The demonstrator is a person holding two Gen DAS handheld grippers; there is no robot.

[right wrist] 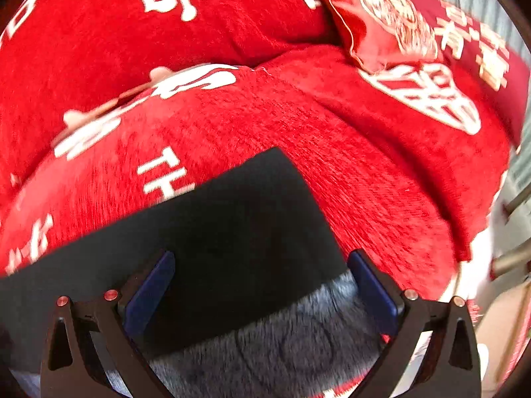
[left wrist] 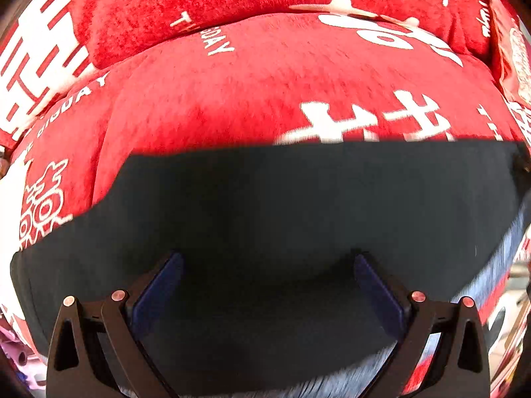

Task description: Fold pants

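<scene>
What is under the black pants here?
The pants lie on a red cover with white lettering; a grey fleecy lining shows at their near edge. What the cover hides beneath the pants cannot be seen. Both claws hang open above.

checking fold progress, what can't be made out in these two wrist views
- Dark smooth-fabric pants: waist and leg ends cut off by the left wrist frame edges, so the fold stage is unclear.
- Grey fuzzy inner layer: its extent is hidden by the pants' dark top layer in the right wrist view.
- White lettering on the red plush cover: motion-blurred.
</scene>
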